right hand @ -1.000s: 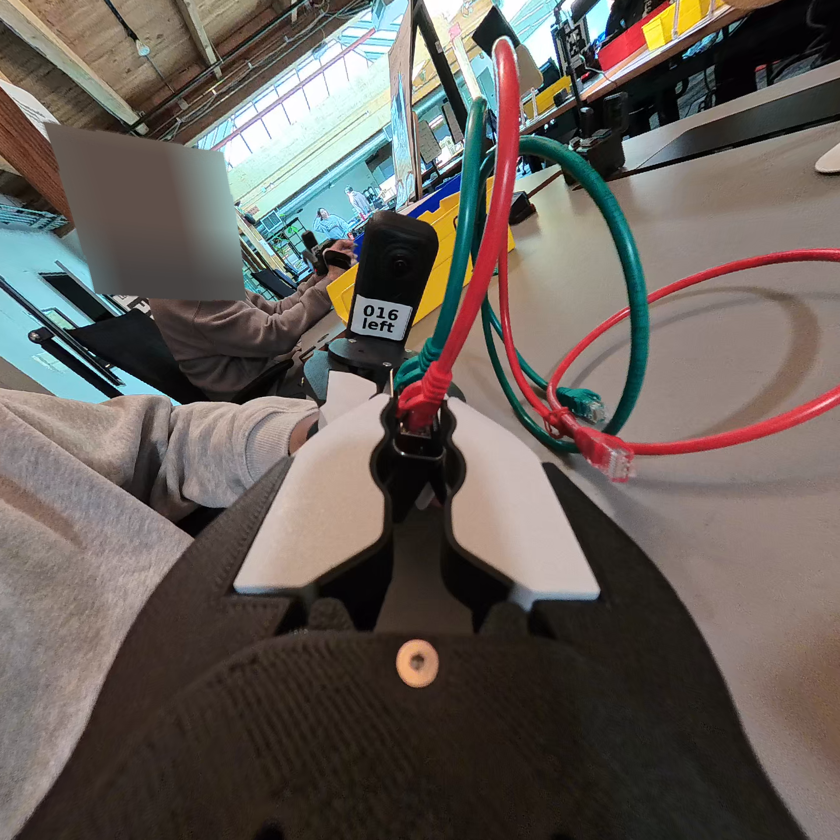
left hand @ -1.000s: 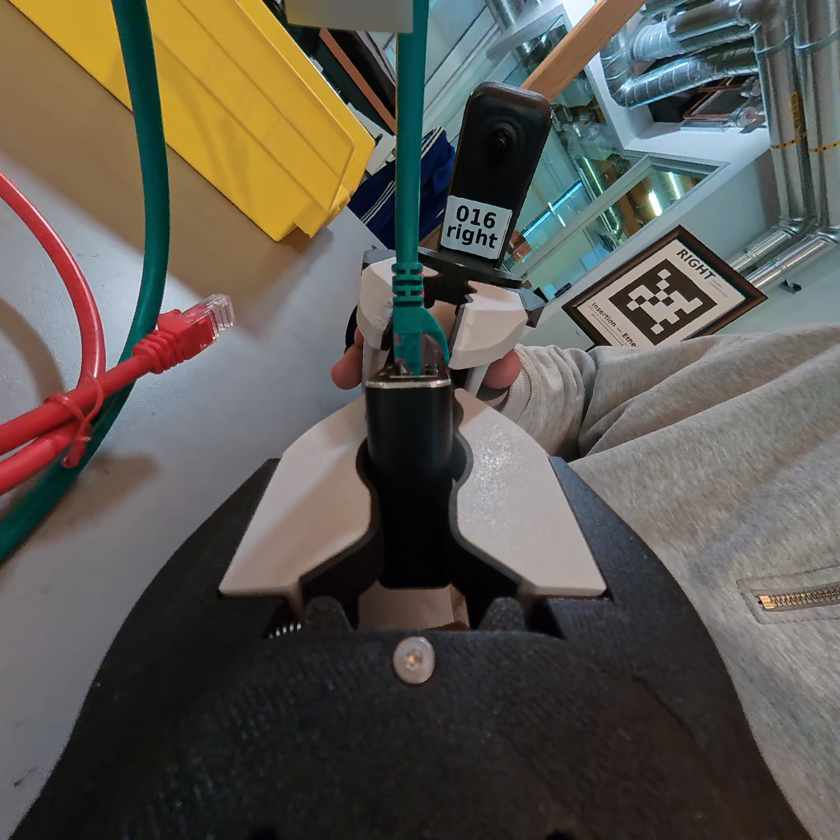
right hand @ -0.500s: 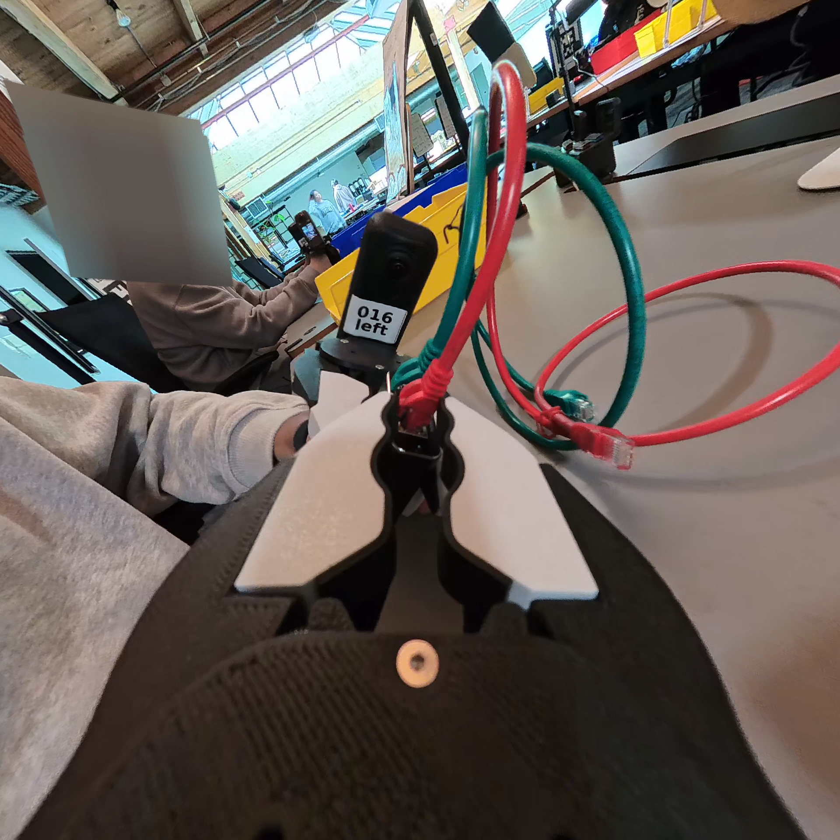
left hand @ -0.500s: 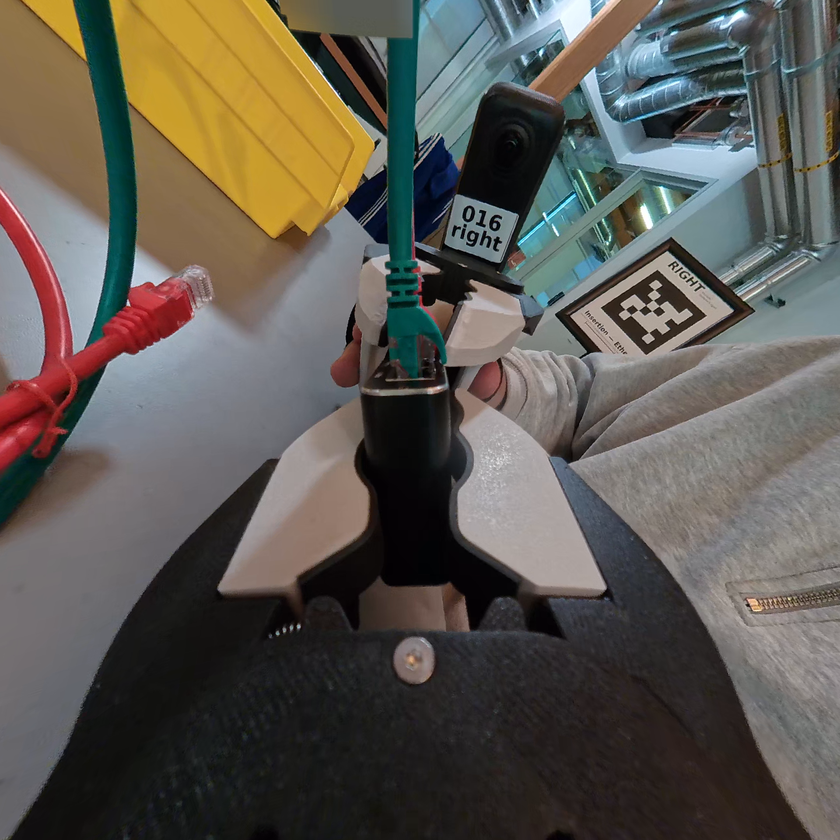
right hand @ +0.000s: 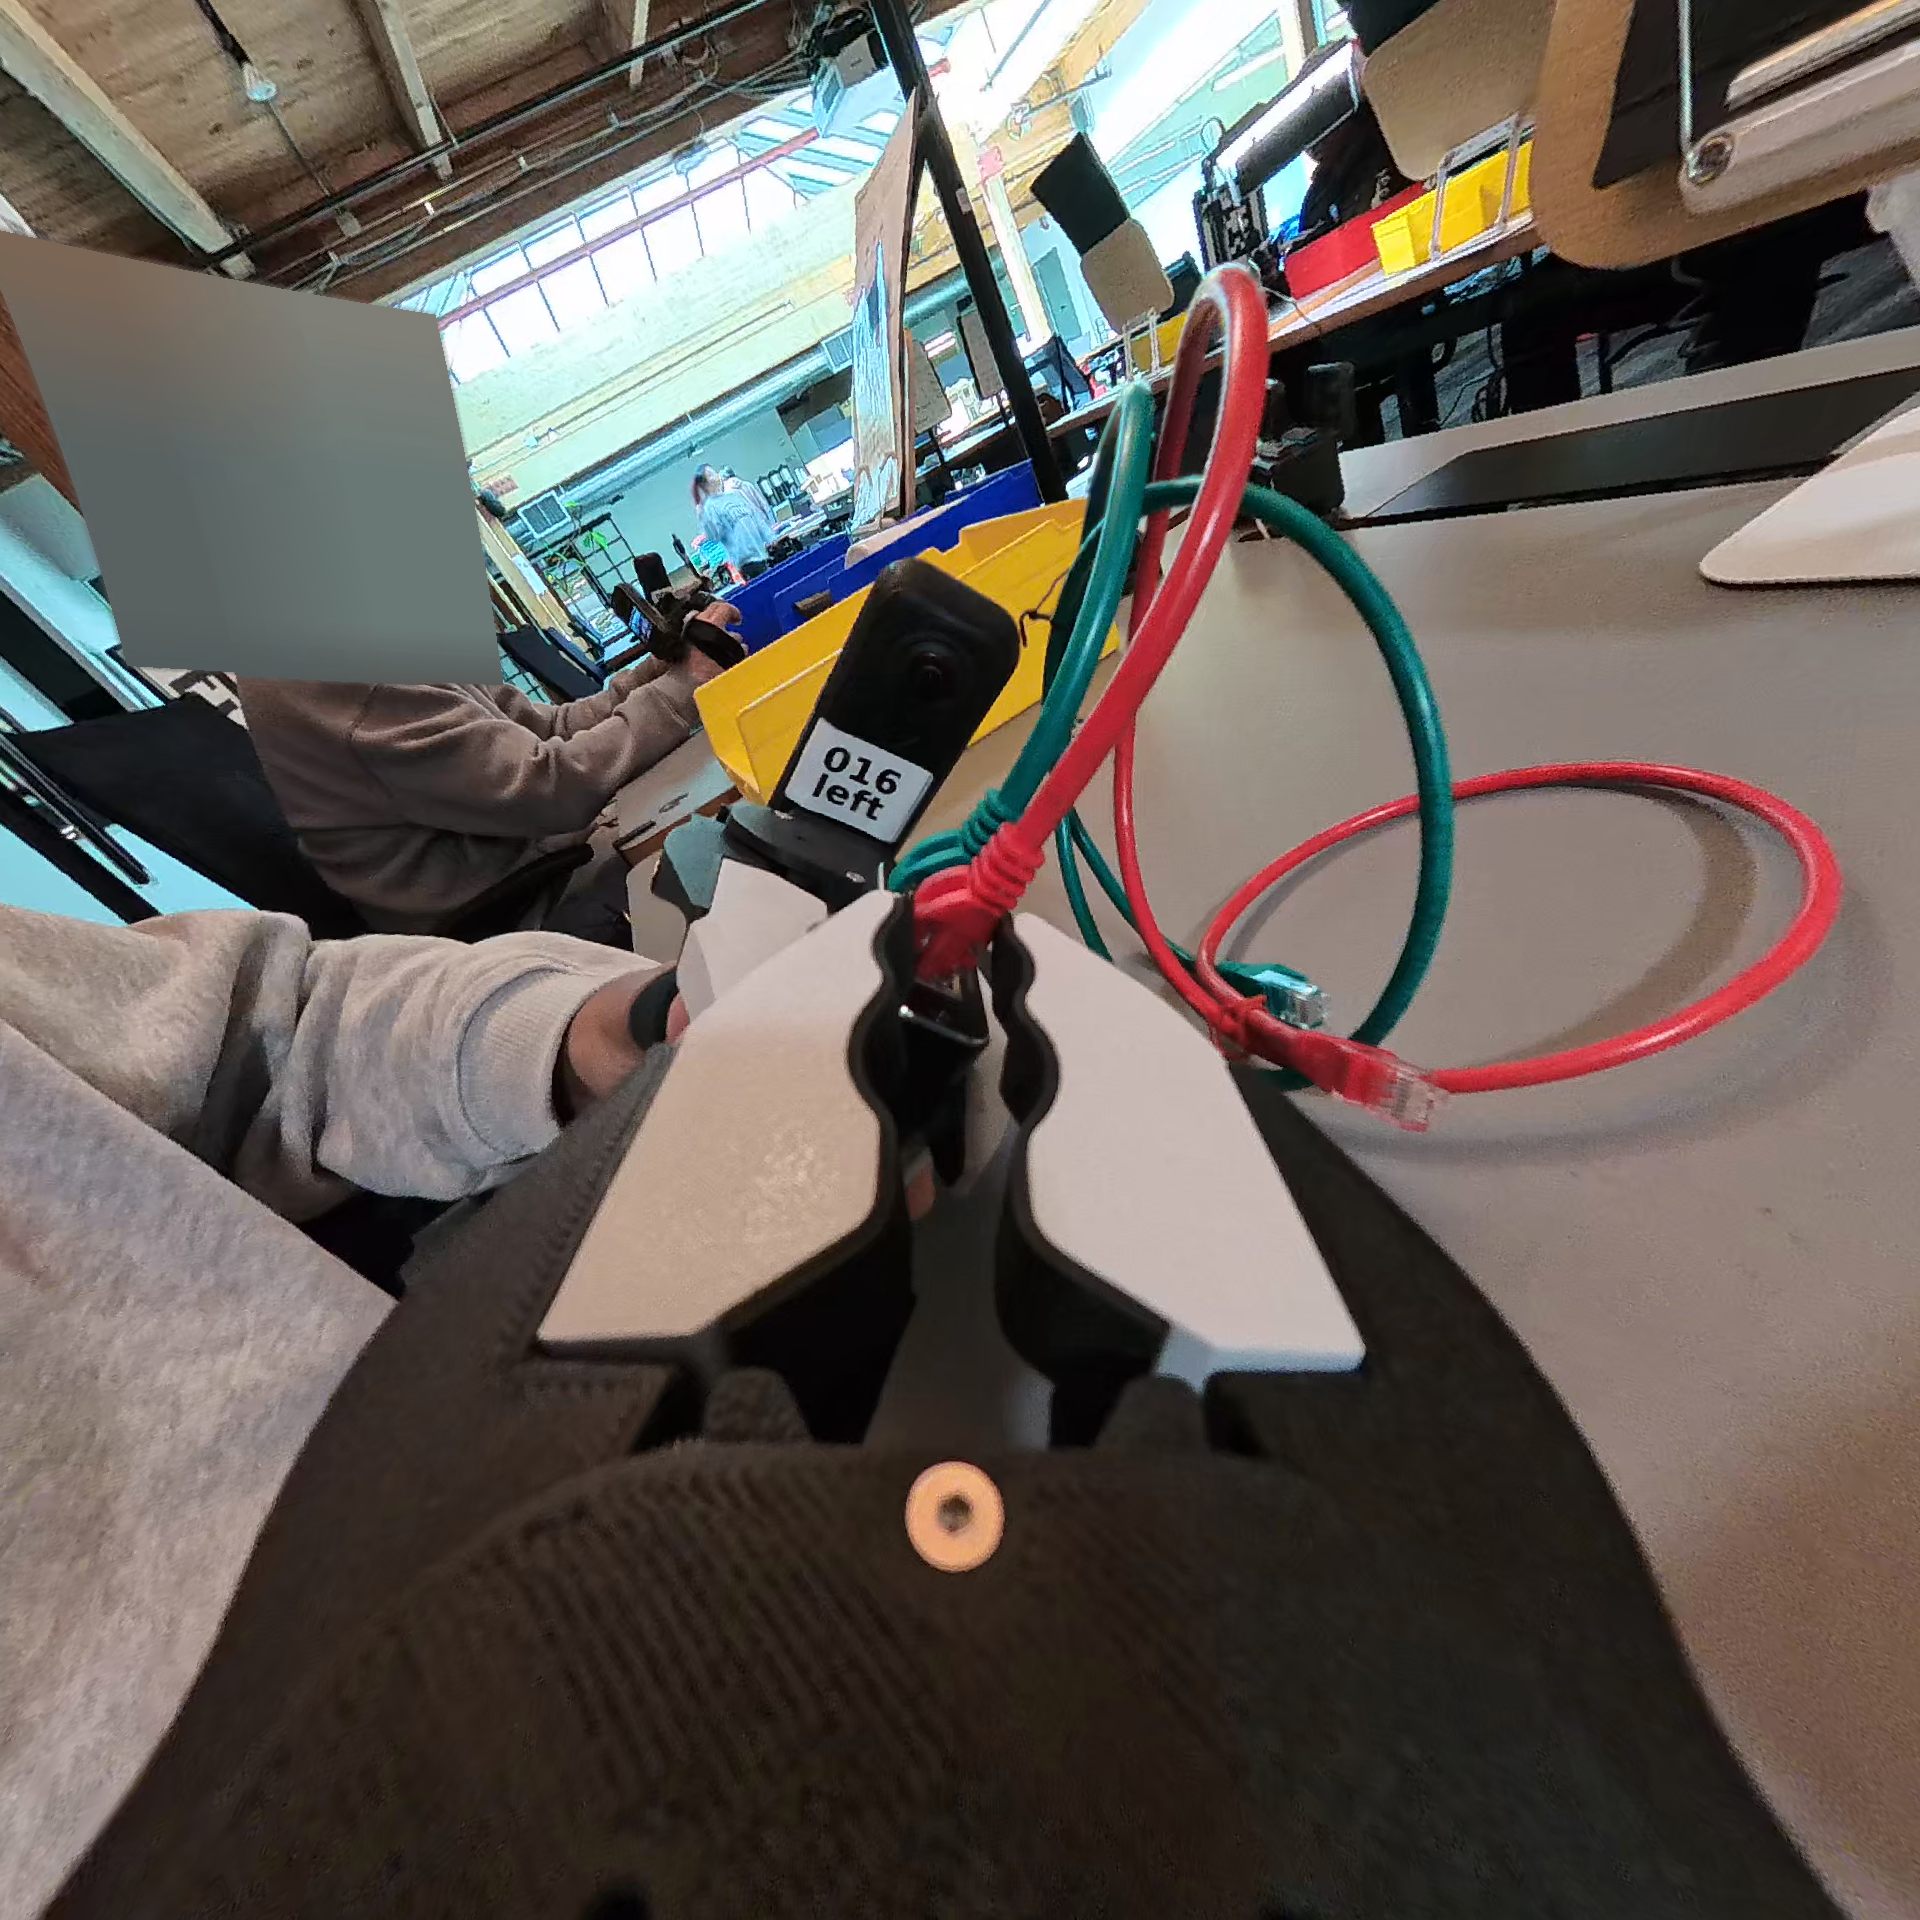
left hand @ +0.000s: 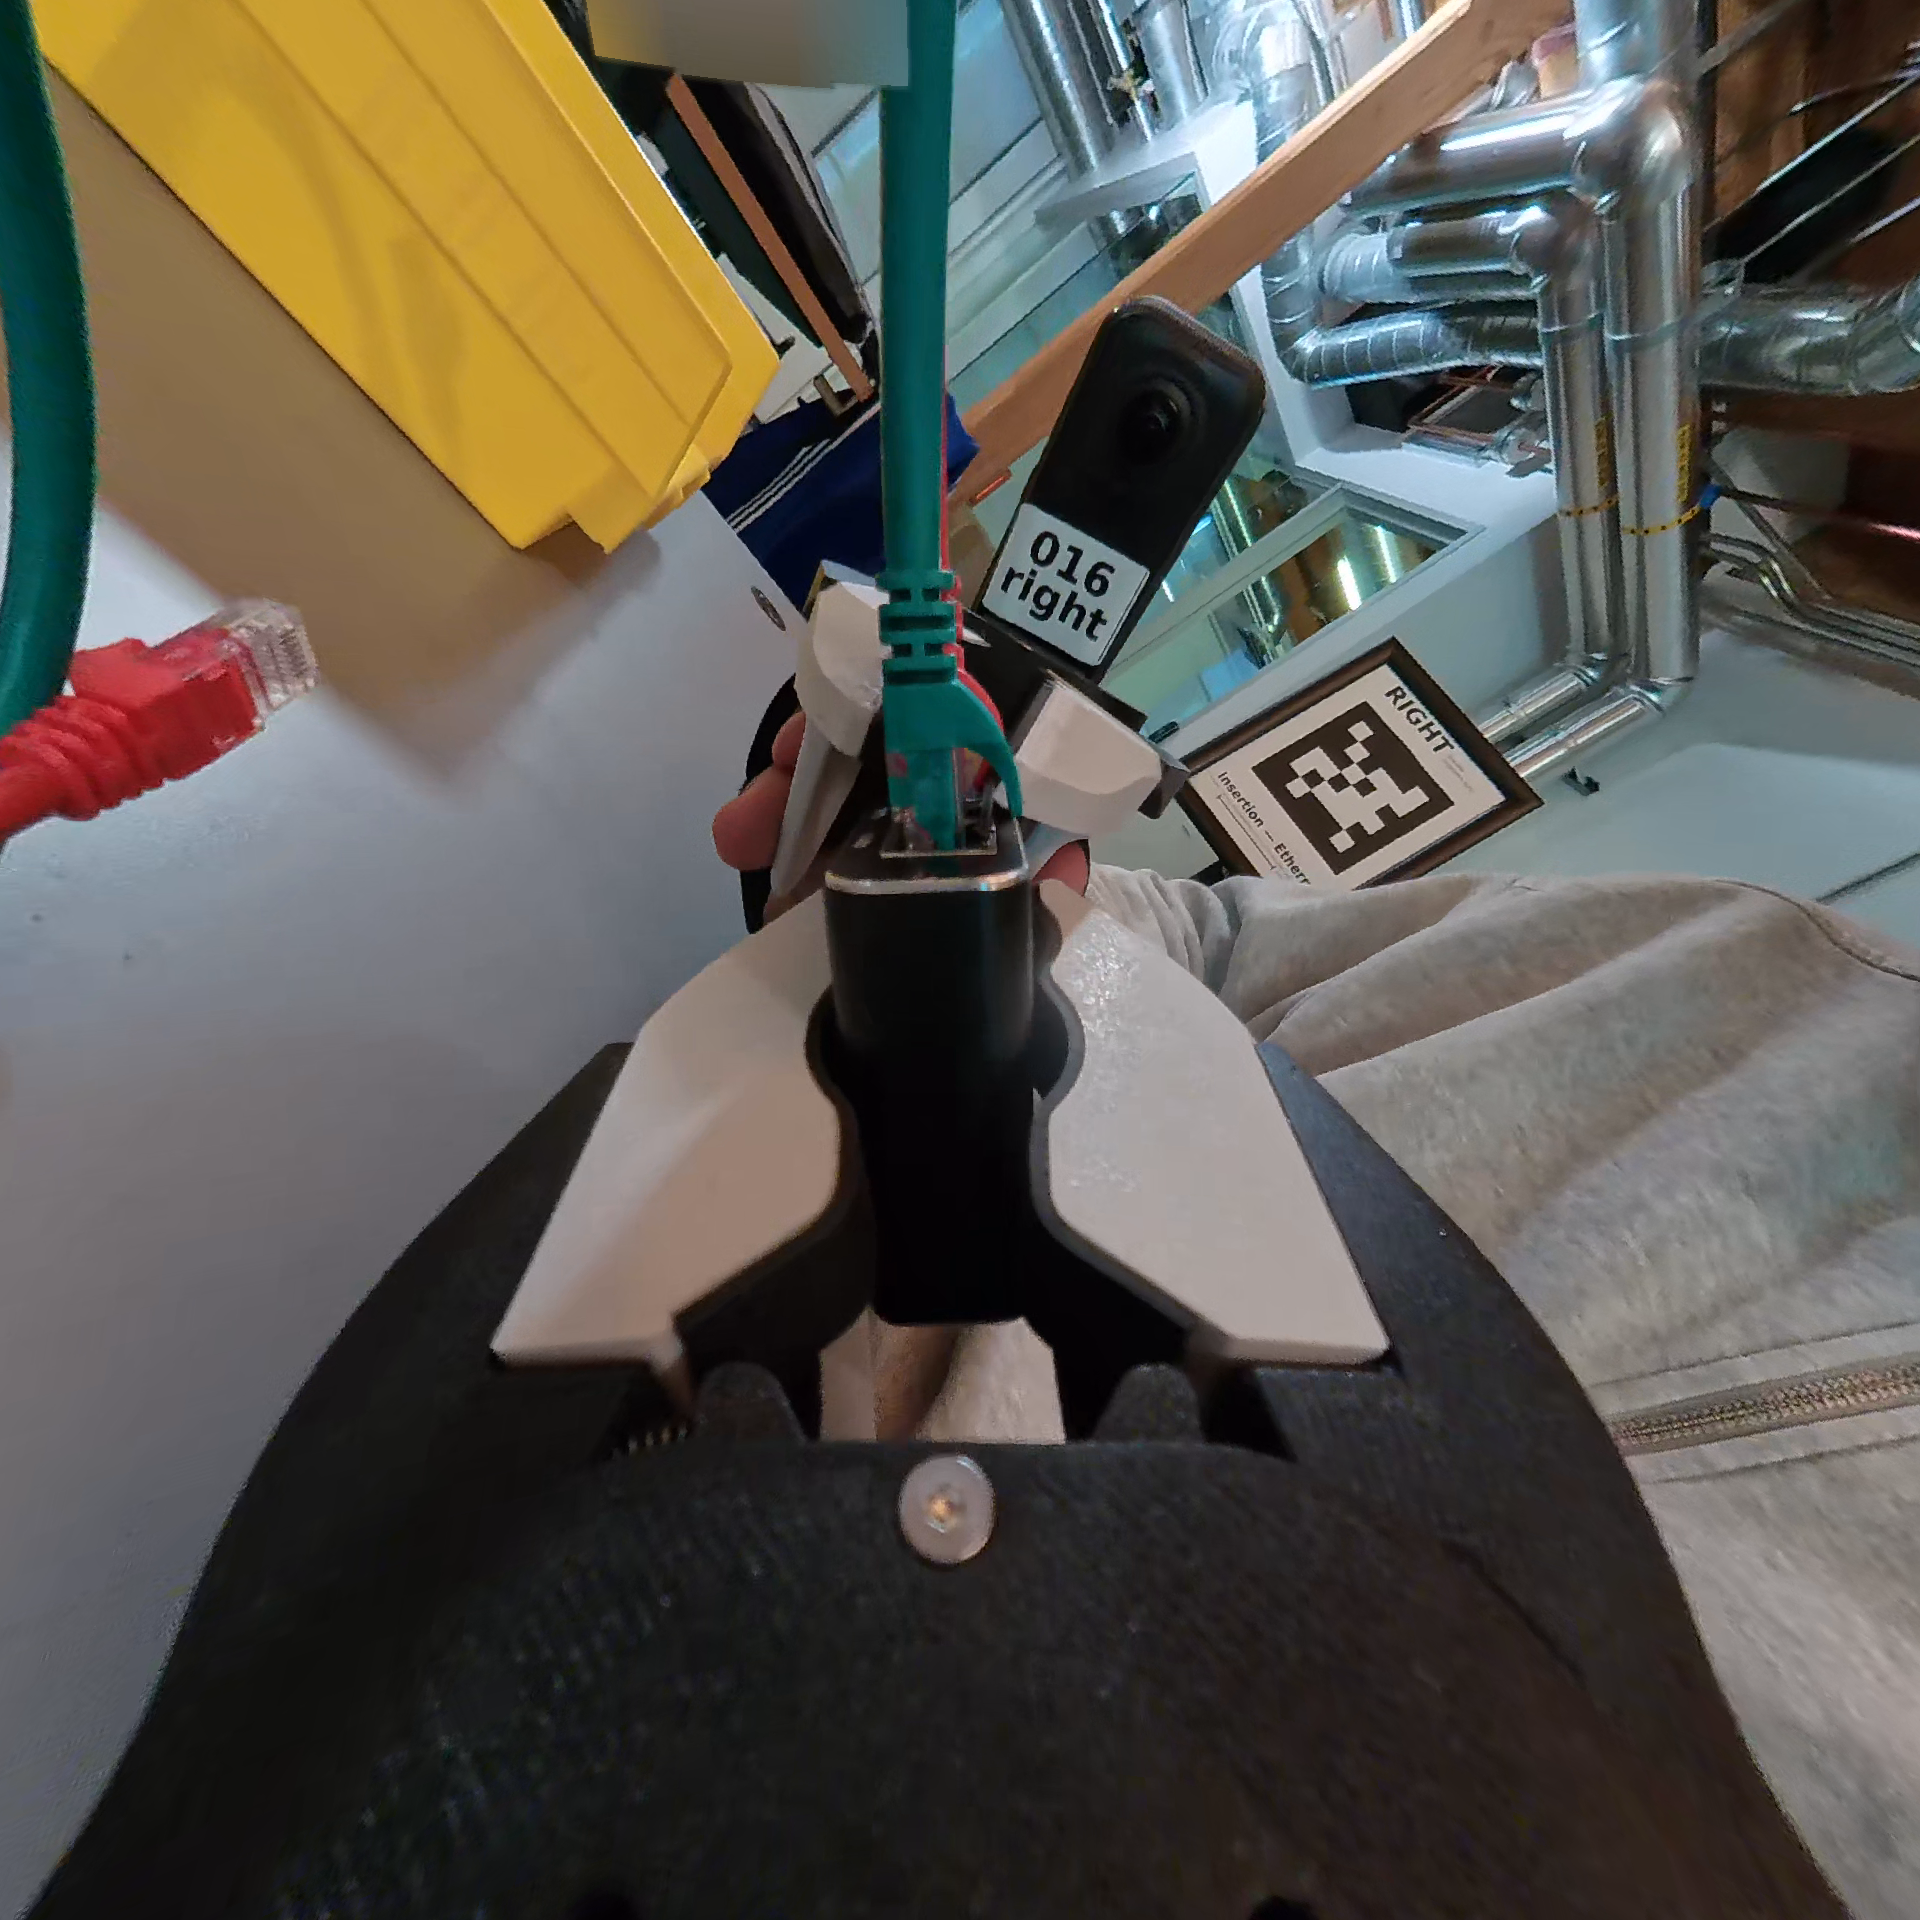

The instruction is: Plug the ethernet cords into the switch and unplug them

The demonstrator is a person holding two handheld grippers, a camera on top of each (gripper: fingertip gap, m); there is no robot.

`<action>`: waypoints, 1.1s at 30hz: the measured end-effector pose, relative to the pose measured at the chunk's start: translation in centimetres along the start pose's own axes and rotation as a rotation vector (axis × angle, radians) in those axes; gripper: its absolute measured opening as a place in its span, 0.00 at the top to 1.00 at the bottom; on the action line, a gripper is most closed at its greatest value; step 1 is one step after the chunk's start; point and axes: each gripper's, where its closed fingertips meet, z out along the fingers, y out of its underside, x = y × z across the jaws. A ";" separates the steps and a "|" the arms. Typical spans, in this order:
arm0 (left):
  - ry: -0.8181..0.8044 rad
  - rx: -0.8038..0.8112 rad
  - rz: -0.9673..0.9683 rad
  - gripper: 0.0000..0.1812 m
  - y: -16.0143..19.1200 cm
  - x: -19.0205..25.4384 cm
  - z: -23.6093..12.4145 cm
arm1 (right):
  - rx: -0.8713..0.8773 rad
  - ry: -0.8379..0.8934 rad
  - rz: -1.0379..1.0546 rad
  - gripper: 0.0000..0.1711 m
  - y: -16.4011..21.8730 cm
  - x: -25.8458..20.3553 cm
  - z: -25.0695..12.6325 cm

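the switch [left hand: 930, 1049], a small black box with rounded edges and a bright metal rim at its port face, is held clear of the worktop [left hand: 312, 1039], clamped between the pale fingers of the left gripper [left hand: 935, 997]. a green cord [left hand: 914, 416] is seated in one port, its ribbed boot and clear latch showing just above the rim. a red plug [right hand: 951, 935] is seen at the neighbouring port, and the right gripper [right hand: 951, 966] is closed on it; whether it is fully home cannot be told, since the port is hidden by the fingers. the task is judged to be about midway: at least one cord is in, the red one is being seated or drawn out, and the unplugging of whatever is in is left to do.

both cords are smooth, round and springy, and are looped high over the worktop in stiff arcs. their free ends lie well apart from the switch: a red boot with a clear, ridged connector [right hand: 1382, 1086] and a green one [right hand: 1283, 997] just beside it. the worktop is matt grey and flat. a yellow bin [left hand: 436, 260] of glossy moulded plastic is set at its far side. the gripper bodies are wrapped in coarse black fabric, and the finger faces are finely grained.
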 end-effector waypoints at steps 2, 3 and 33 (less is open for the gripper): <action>0.018 0.003 -0.013 0.84 -0.1 0.3 0.0 | 0.018 0.007 0.009 0.91 -0.2 -0.2 0.0; 0.027 0.007 -0.017 0.84 -0.1 0.5 0.0 | 0.032 0.014 0.013 0.91 -0.4 -0.2 -0.1; 0.059 -0.287 0.212 0.85 3.7 -0.1 -1.7 | 0.400 0.241 0.002 0.92 -8.4 5.9 -10.2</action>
